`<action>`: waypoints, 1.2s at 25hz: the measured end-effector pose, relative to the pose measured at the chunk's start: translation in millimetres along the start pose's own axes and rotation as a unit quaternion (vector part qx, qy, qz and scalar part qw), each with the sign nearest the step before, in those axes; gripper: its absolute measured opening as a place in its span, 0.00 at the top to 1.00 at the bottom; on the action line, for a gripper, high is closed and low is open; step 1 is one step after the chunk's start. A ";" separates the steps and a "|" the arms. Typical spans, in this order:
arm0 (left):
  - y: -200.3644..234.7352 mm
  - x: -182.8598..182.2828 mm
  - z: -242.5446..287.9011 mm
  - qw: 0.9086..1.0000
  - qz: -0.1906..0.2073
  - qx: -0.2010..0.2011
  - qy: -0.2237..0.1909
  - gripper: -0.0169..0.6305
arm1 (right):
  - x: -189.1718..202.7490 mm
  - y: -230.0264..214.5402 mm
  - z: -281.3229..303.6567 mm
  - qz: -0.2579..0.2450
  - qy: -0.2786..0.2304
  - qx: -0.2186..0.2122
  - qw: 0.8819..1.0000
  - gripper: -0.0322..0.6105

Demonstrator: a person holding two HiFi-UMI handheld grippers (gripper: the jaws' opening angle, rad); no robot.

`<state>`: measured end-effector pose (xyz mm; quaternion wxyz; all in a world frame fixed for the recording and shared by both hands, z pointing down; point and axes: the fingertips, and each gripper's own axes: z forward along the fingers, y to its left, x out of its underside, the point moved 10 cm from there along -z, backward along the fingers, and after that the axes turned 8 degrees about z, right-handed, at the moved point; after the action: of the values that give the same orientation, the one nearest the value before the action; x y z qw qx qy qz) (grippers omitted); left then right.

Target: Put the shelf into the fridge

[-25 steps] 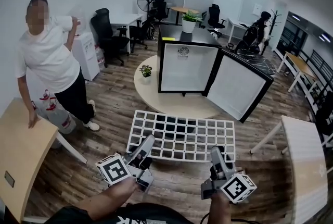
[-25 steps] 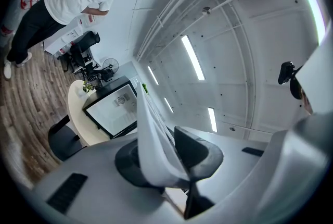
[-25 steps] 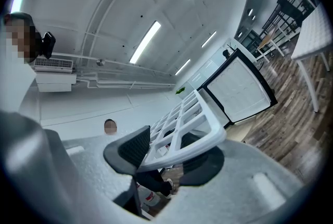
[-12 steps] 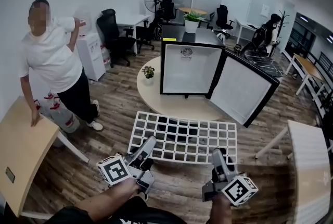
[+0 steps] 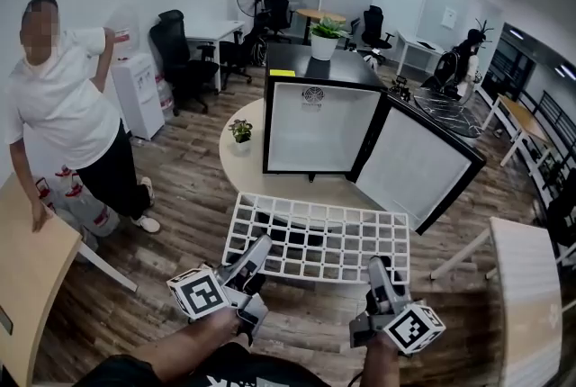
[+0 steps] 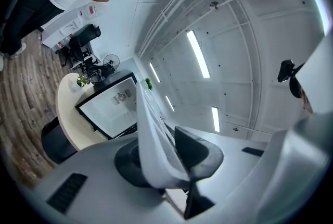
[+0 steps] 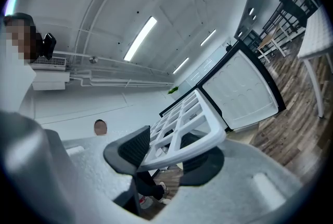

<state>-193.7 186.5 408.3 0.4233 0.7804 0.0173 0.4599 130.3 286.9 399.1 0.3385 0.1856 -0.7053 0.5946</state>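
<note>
Fridge stands open at twelve o'clock on the round counter, with its door swung toward two. White grid shelf hangs at six o'clock. Its near edge is pinched by the left hand-held gripper at seven and the right hand-held gripper at five.

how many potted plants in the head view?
2. A big plant atop the fridge, a small plant on the round table left of it. More may be hidden.

No legible txt: round emblem inside fridge & yellow sticker too small to read.
</note>
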 end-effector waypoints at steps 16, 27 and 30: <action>118.1 -63.4 113.2 0.999 -0.012 -0.006 0.041 0.83 | -12.5 -44.2 153.7 0.024 -0.004 0.021 0.999 0.69; 186.9 -88.6 172.9 0.997 -0.047 0.003 0.061 0.83 | -19.1 -77.6 219.5 0.020 0.006 0.134 0.991 0.69; 196.8 -85.5 188.3 0.997 -0.054 -0.002 0.062 0.83 | -27.0 -90.5 232.8 0.023 0.010 0.139 0.990 0.69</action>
<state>-176.4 -96.7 440.2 0.4470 0.7478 0.0846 0.4835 149.6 38.3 429.8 0.3027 0.2084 -0.6166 0.6962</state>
